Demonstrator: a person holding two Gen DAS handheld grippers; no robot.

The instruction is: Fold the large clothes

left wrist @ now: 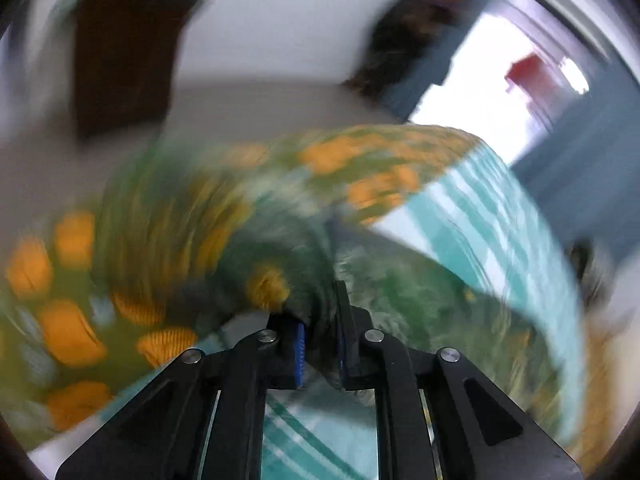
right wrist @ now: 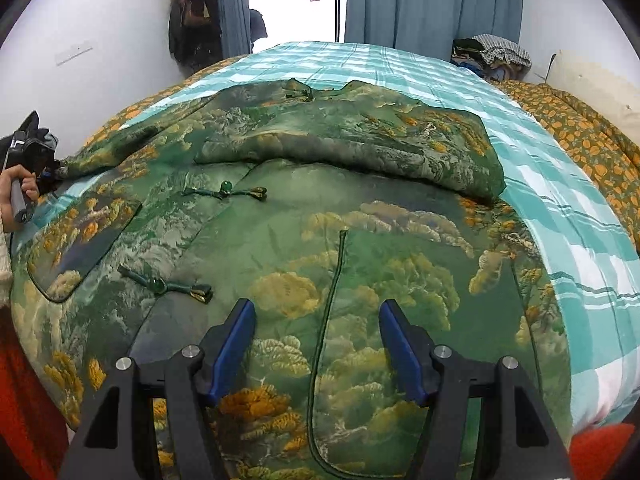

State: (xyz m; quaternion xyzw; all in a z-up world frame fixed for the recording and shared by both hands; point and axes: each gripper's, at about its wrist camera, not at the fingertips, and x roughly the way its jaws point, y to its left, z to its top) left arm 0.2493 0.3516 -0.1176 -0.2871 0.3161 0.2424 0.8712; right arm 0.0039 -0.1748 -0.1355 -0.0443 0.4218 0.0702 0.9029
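A large green brocade jacket with gold tree patterns and knot buttons lies spread on the bed. Its right sleeve is folded across the chest. My right gripper is open and empty, hovering just above the jacket's lower front. My left gripper is shut on a bunch of the jacket's green fabric; that view is heavily motion-blurred. In the right wrist view the left gripper shows at the far left, held by a hand, at the end of the jacket's left sleeve.
The bed has a teal checked sheet and an orange-patterned quilt along the right side. A pile of clothes sits by the blue curtains. Dark garments hang on the white wall at left.
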